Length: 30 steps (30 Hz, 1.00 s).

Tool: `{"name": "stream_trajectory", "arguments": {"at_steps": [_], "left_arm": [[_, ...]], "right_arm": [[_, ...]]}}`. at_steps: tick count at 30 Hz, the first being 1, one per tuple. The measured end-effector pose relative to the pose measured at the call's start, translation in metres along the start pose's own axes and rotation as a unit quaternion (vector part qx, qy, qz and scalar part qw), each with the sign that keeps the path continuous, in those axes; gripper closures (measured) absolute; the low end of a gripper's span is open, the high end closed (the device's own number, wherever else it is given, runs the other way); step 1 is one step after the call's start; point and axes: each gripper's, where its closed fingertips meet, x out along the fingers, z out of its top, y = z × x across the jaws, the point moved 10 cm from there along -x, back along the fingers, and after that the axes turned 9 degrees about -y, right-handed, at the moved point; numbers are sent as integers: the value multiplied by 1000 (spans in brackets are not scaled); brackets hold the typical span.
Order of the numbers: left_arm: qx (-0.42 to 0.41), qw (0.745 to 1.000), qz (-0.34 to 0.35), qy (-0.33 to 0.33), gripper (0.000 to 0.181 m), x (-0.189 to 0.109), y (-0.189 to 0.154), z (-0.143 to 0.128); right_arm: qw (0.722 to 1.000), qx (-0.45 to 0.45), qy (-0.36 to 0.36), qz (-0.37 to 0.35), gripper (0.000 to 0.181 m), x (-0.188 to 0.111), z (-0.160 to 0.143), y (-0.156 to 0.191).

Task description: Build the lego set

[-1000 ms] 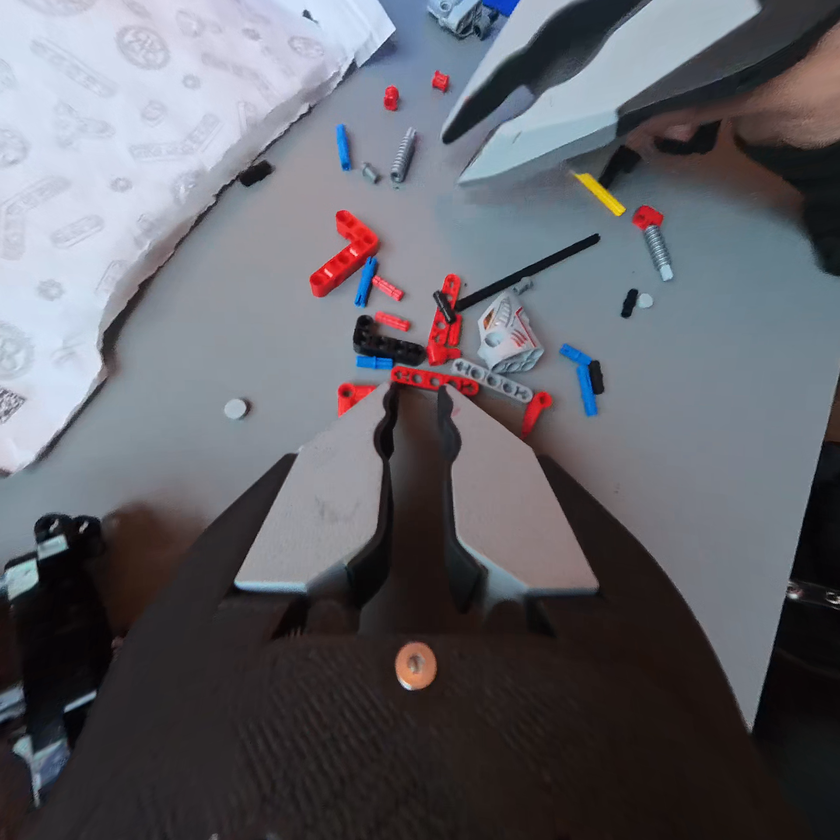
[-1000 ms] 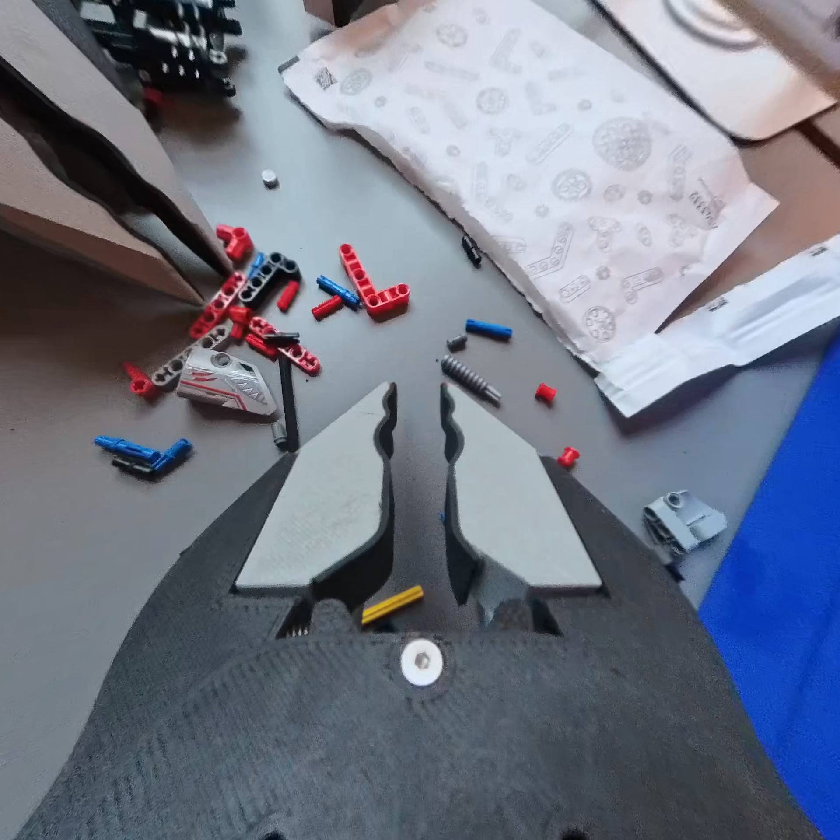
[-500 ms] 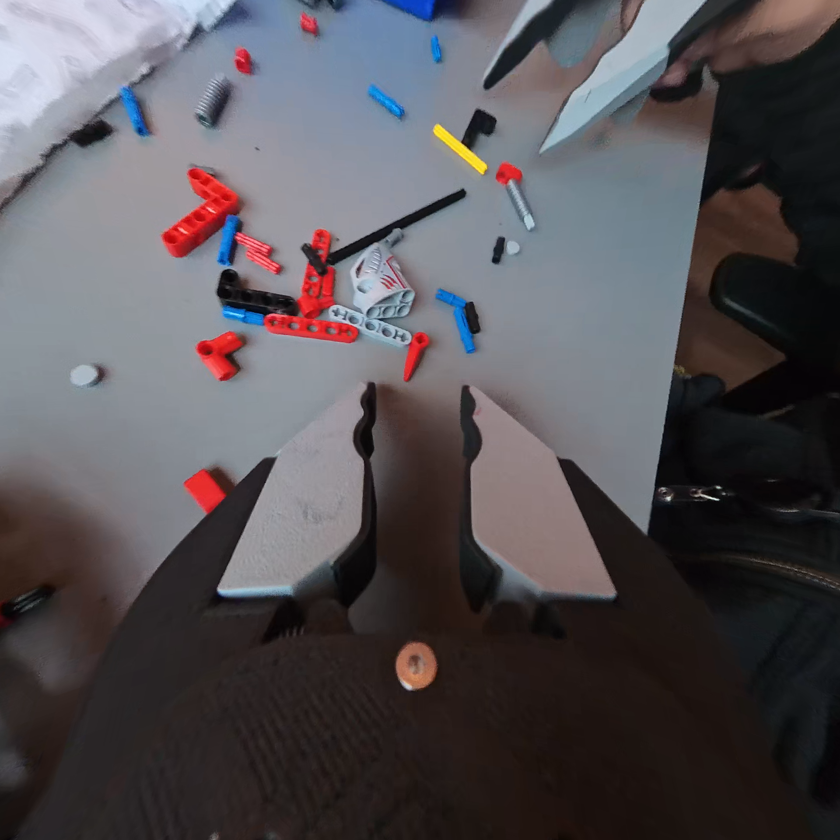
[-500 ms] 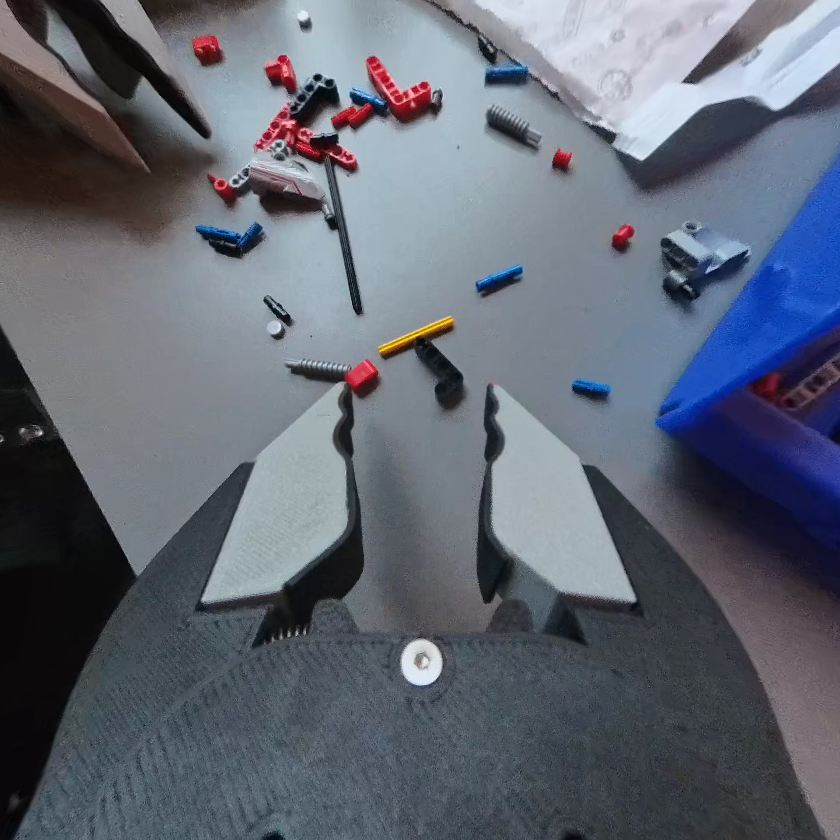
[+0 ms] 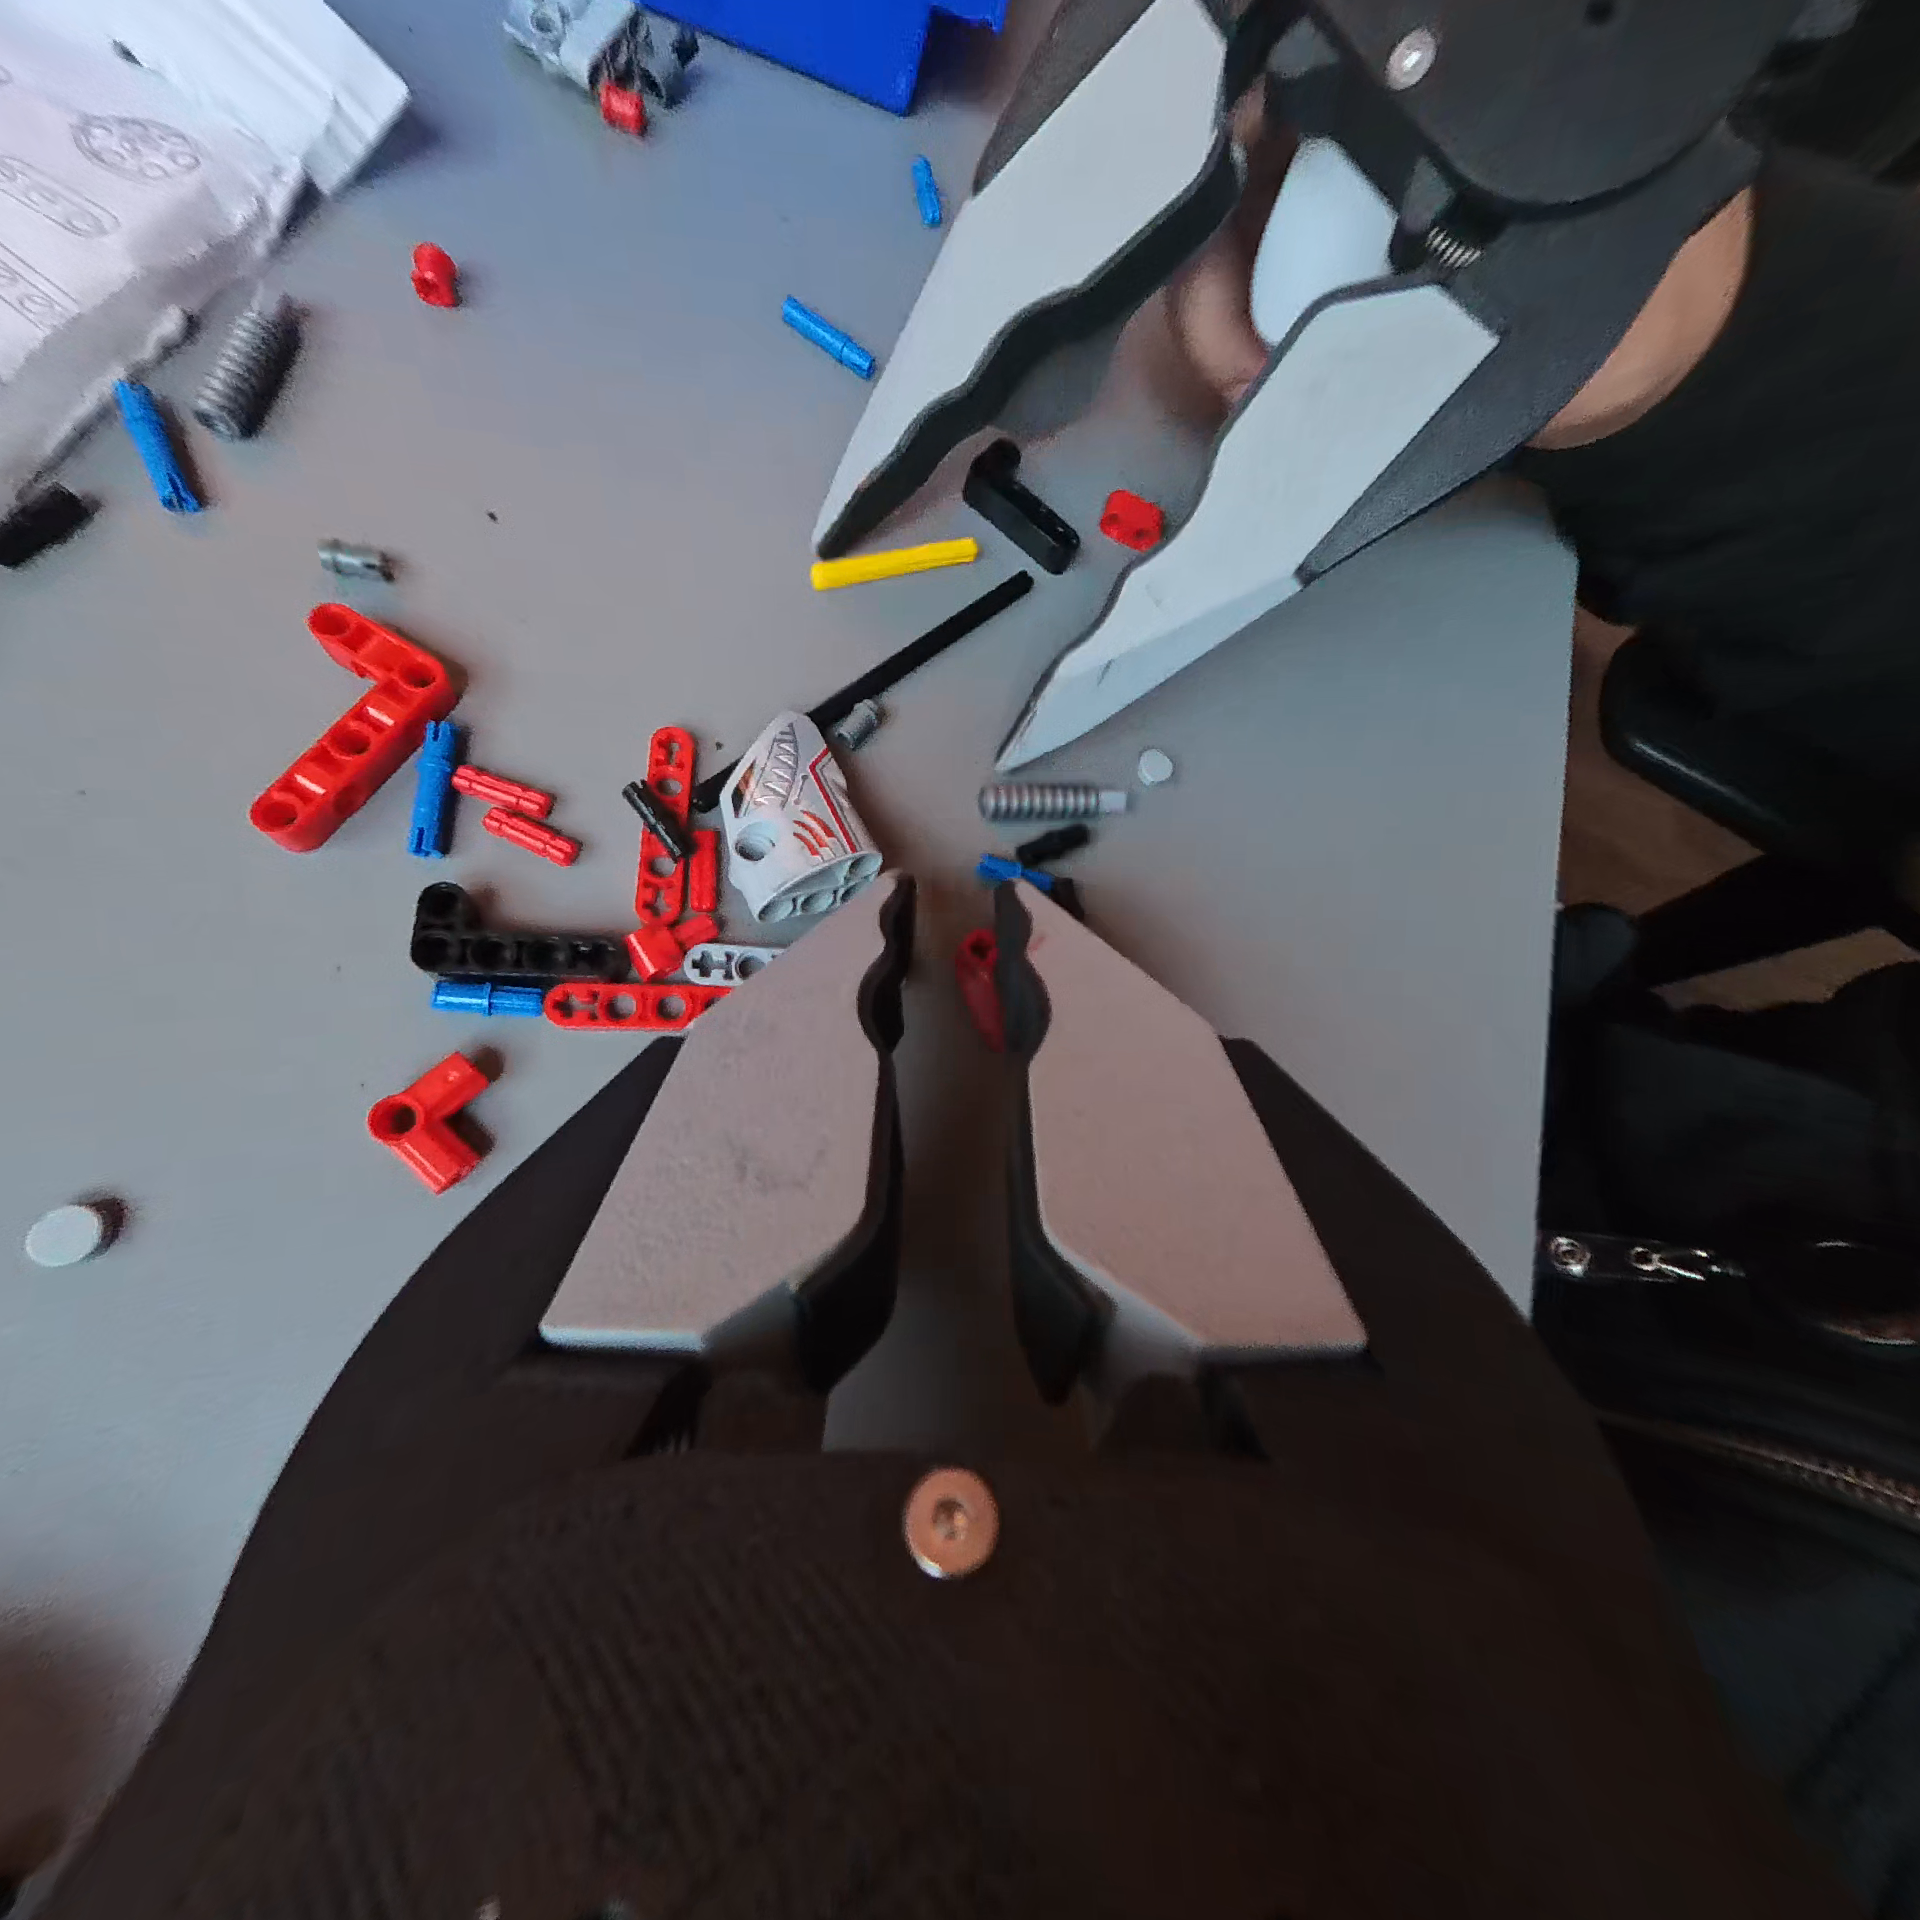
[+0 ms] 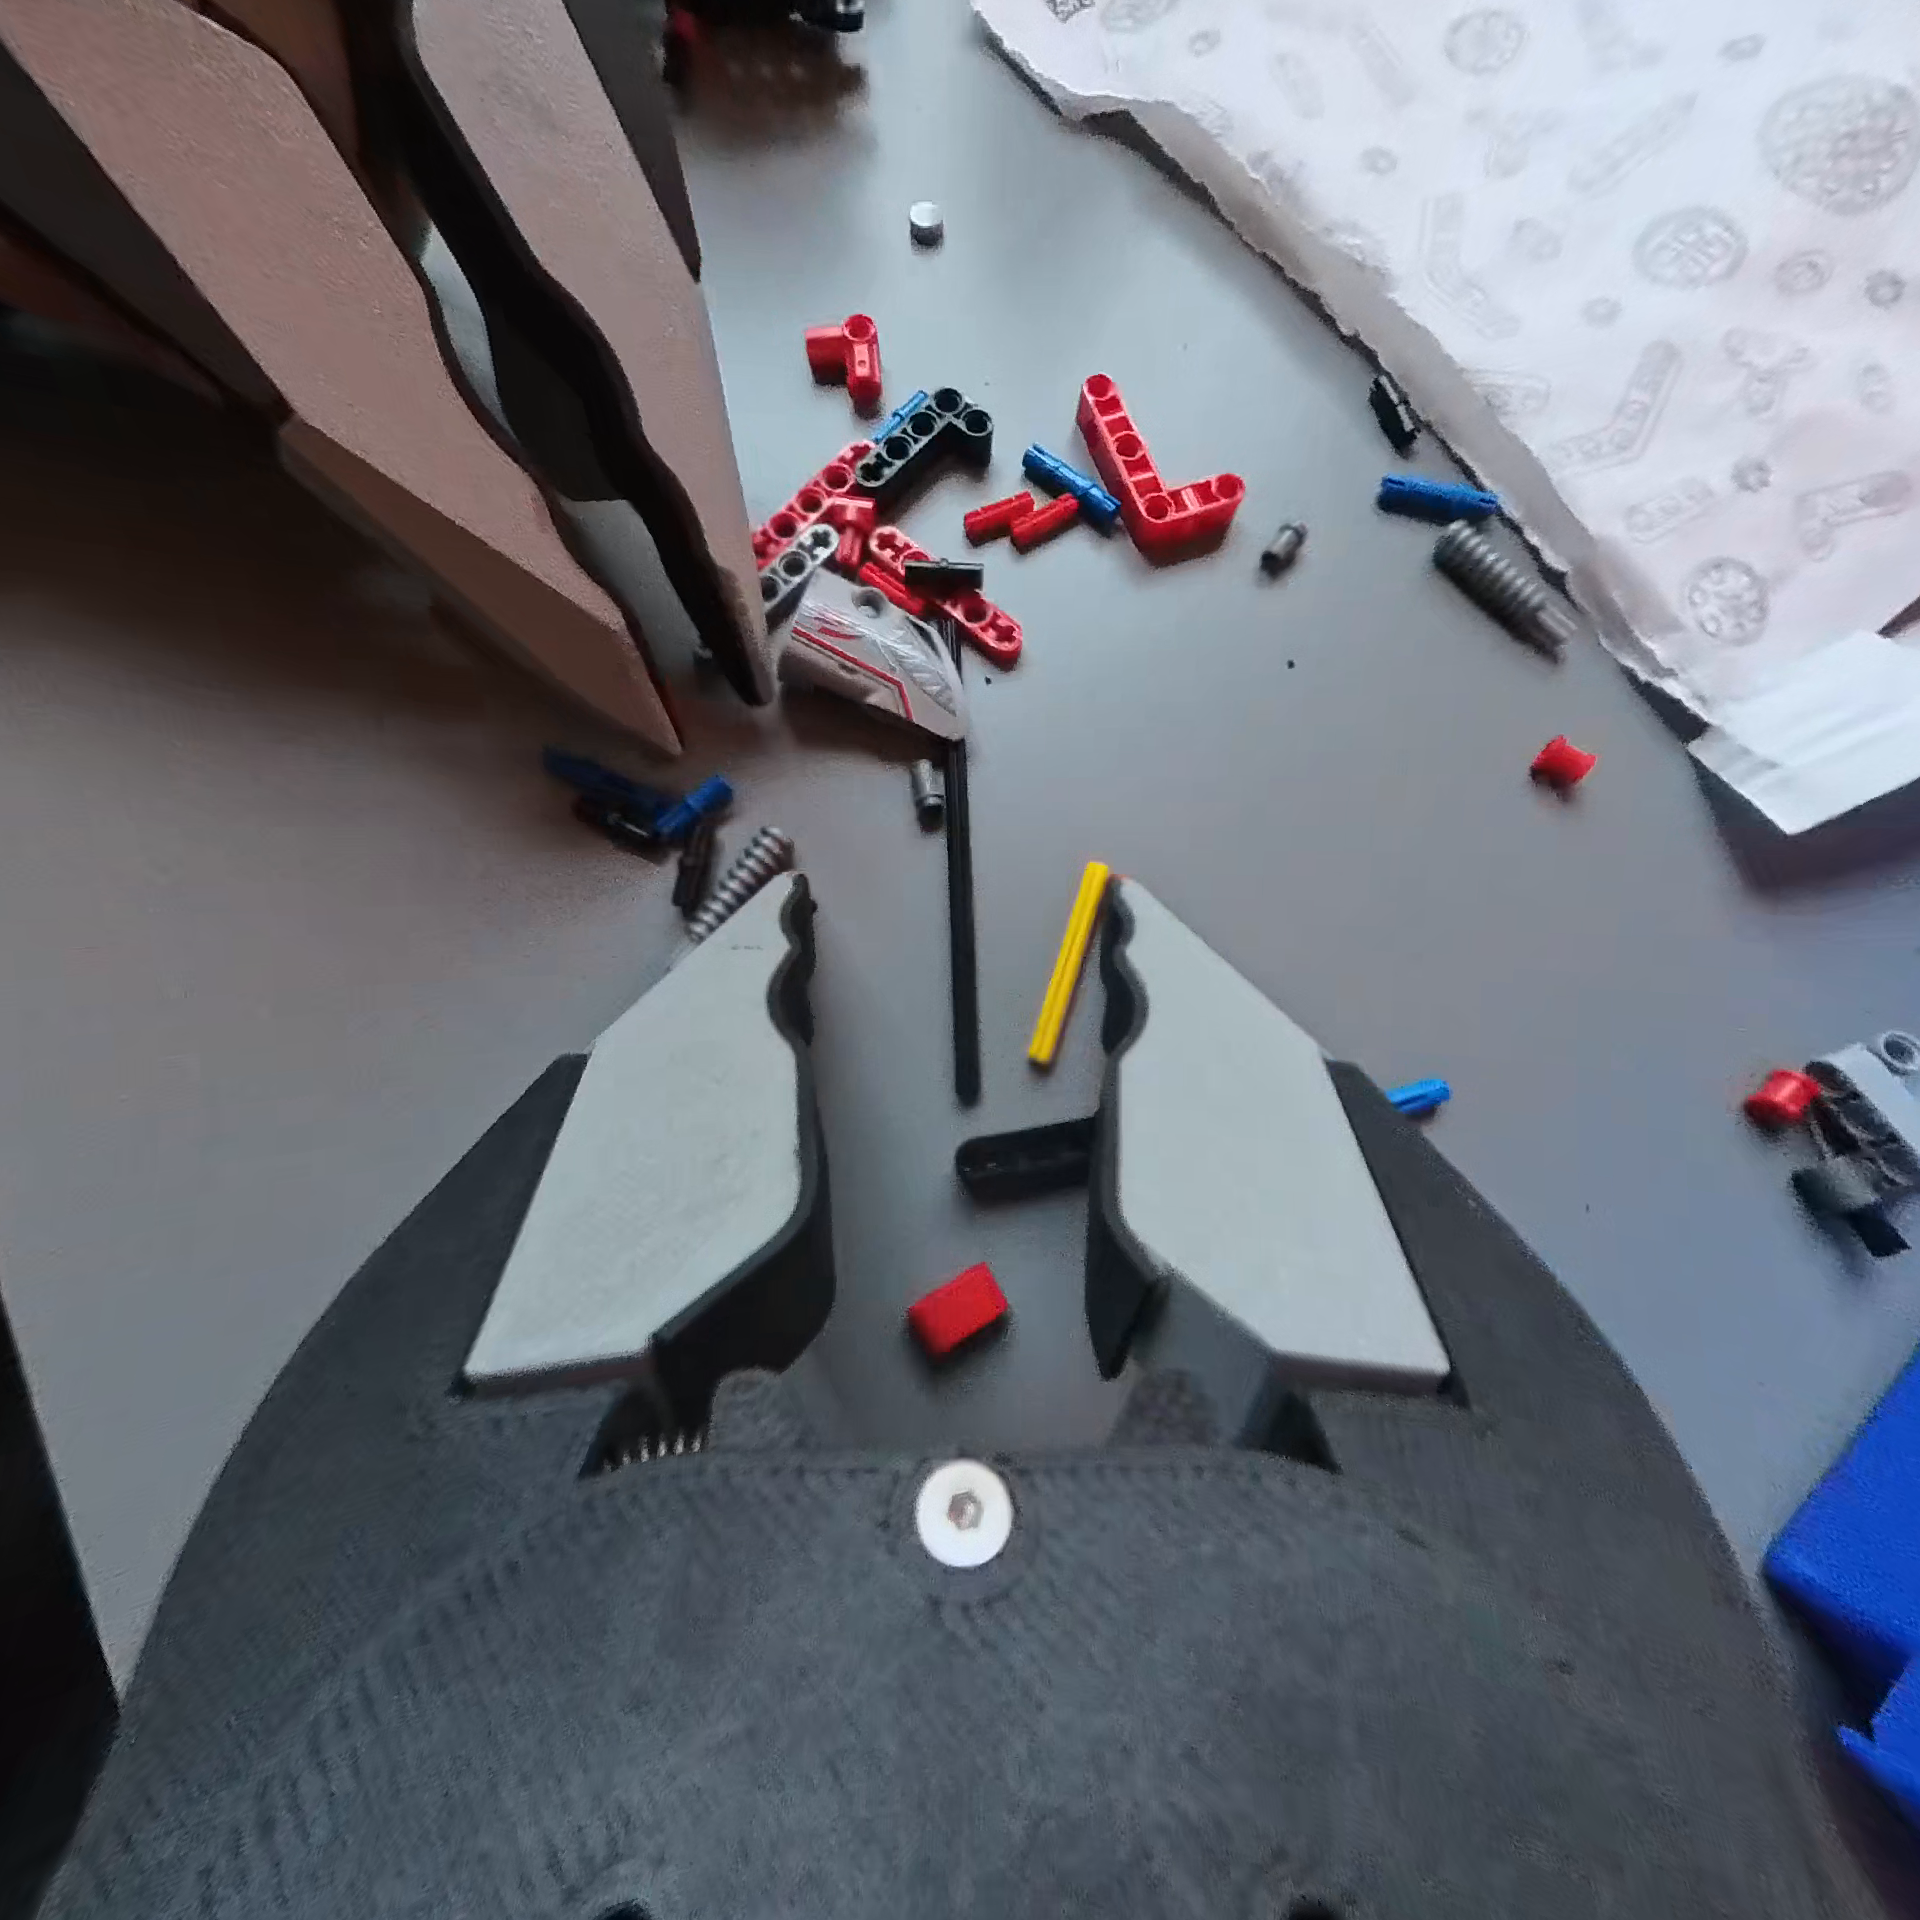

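Loose Lego Technic pieces lie on the grey table (image 5: 623, 468). My left gripper (image 5: 951, 888) is low at the pile's right edge, next to the grey printed panel (image 5: 795, 821). Its jaws are narrowly open around a small red piece (image 5: 977, 977) that touches the right finger. My right gripper (image 6: 956, 894) is wide open just above the table; it also shows in the left wrist view (image 5: 925, 644). Between its fingers lie a yellow axle (image 6: 1068, 966), a long black axle (image 6: 961, 935), a short black beam (image 6: 1023, 1158) and a small red piece (image 6: 956, 1309).
A red L beam (image 5: 358, 727), a black L beam (image 5: 499, 945), blue pins and springs are scattered nearby. A white paper bag (image 6: 1558, 208) lies at the far side. A blue bin (image 6: 1849, 1558) and a small grey assembly (image 6: 1860, 1132) stand to the right. The table edge (image 5: 1558, 831) is close.
My left gripper moved forward into the pile and its jaws narrowed around the small red piece. My right gripper moved forward, so the yellow axle and black beam now lie between its fingers.
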Motion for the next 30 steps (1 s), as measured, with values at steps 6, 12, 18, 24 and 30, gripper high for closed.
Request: {"name": "stream_trajectory", "arguments": {"at_steps": [6, 12, 18, 24, 30], "left_arm": [[28, 999, 35, -4, 154, -18, -5, -8], [15, 997, 73, 3, 150, -43, 11, -9], [7, 995, 94, 6, 154, -40, 19, -15], [38, 990, 137, -26, 160, -59, 25, 20], [92, 977, 191, 12, 181, -31, 78, 88]], "right_arm": [[1000, 28, -8, -3, 116, -27, -8, -7], [999, 39, -3, -35, 125, -30, -22, -6], [1000, -1, -8, -24, 134, -13, -9, 1], [998, 4, -62, -23, 137, -19, -5, -5], [997, 4, -69, -34, 137, -21, -5, -5]]}}
